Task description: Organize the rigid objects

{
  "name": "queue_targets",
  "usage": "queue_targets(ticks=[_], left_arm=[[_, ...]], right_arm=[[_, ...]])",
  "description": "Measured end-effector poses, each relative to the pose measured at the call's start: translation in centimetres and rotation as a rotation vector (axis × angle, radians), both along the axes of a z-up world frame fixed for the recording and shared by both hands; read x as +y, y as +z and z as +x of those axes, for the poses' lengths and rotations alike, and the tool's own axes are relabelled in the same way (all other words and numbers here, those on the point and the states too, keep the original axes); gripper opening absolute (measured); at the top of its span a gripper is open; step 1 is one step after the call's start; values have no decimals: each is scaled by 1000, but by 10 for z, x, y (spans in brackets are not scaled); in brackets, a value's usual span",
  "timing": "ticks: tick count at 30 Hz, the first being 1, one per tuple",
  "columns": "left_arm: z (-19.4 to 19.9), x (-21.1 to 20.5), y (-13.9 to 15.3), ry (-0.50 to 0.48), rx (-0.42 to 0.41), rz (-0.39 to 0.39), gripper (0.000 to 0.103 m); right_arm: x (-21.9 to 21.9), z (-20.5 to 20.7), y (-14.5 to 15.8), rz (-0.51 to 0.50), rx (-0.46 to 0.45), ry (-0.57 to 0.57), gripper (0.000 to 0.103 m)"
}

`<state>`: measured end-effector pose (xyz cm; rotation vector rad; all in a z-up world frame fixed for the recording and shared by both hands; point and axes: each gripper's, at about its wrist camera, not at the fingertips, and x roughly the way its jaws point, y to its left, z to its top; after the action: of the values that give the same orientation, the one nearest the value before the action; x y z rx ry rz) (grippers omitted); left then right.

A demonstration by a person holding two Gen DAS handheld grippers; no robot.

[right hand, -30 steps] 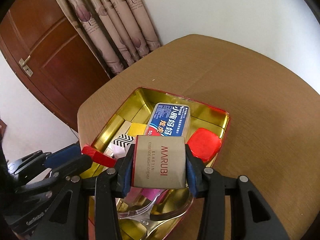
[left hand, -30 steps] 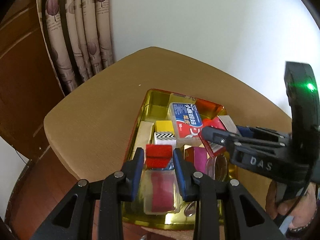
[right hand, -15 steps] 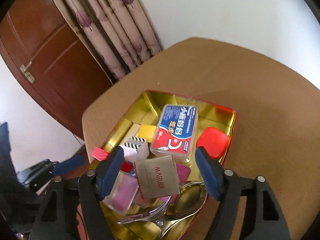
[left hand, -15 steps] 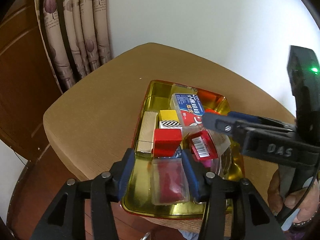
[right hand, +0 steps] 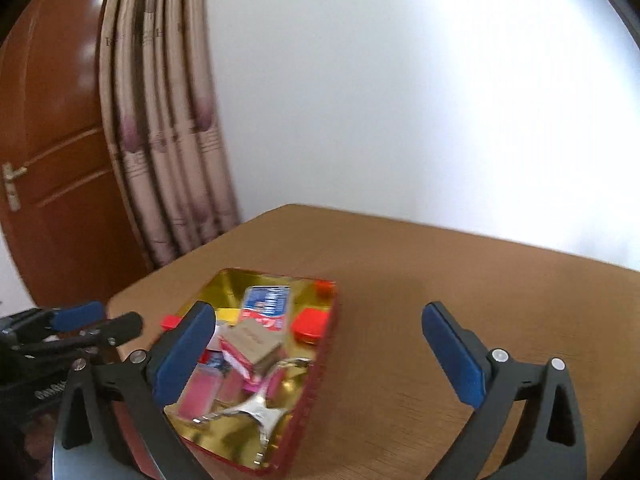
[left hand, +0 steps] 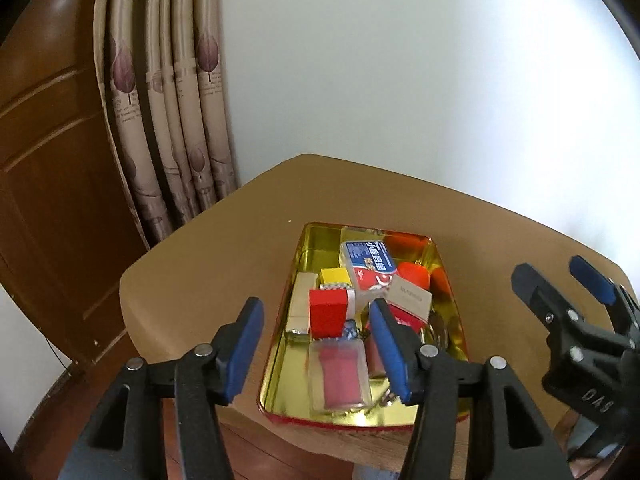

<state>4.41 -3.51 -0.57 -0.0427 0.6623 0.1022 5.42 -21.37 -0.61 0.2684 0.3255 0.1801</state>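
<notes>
A gold tin tray (left hand: 320,240) with a red outer wall sits on the brown table (left hand: 240,248). It holds a red box (left hand: 328,314), a beige MARUBI box (left hand: 412,296), a blue-and-red plastic case (left hand: 370,266), a yellow block (left hand: 334,276) and a clear case with a pink insert (left hand: 340,376). My left gripper (left hand: 316,308) hovers before the tray's near end, its jaws opening, with the pads touching nothing. My right gripper (right hand: 318,314), jaws opening wide and empty, hangs over the tray's (right hand: 312,392) right wall and the bare table (right hand: 440,280). The beige box (right hand: 252,340) lies inside.
Metal tongs (right hand: 260,404) lie at the tray's near end, beside a red lid (right hand: 308,322). A patterned curtain (left hand: 172,120) and a brown door (right hand: 52,160) stand behind the table's left corner; a white wall is behind. In each wrist view the other gripper (left hand: 552,272) (right hand: 116,316) shows at the edge.
My left gripper let go of the red box and my right let go of the beige box; both boxes now lie in the tray. Both grippers opened and drew back; the right swung rightward.
</notes>
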Motion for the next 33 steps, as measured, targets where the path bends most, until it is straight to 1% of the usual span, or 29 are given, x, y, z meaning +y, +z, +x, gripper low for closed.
queue_targets(ticks=[4, 6, 10, 13, 14, 16, 18, 22, 24, 27, 28, 30, 31, 33], left_arm=[[-13, -1, -2, -7, -11, -31, 56], [-23, -1, -1, 12, -40, -31, 56], [-42, -5, 3, 14, -96, -28, 56], [-56, -5, 5, 15, -148, -12, 56], [-59, -2, 6, 8, -153, -22, 56], [-61, 8, 7, 0, -142, -52, 56], [-61, 27, 11, 36, -131, -88, 56], [-64, 58, 17, 118, -146, -147, 56], [-67, 68, 17, 148, -151, -171, 56], [-70, 67, 16, 157, -153, -166, 56], [-71, 62, 15, 149, -156, -150, 56], [-69, 48, 13, 107, -147, -93, 56], [-68, 43, 12, 94, -143, -78, 56], [-67, 33, 9, 52, -132, -79, 56]], right_arm=[[1, -16, -2, -16, 0, -61, 103], [1, -27, -1, -19, -17, -91, 103], [4, -46, 5, -41, -49, -95, 103], [11, -59, 11, -93, -56, -82, 103], [14, -63, 14, -137, -56, -91, 103], [18, -70, 16, -195, -62, -119, 103], [18, -80, 19, -226, -86, -142, 103], [10, -89, 22, -179, -108, -143, 103], [8, -92, 24, -159, -116, -143, 103], [13, -93, 18, -146, -149, -122, 103], [15, -90, 13, -152, -137, -117, 103], [20, -81, 3, -162, -58, -81, 103], [21, -77, 0, -154, -21, -66, 102], [20, -74, -3, -129, 3, -67, 102]])
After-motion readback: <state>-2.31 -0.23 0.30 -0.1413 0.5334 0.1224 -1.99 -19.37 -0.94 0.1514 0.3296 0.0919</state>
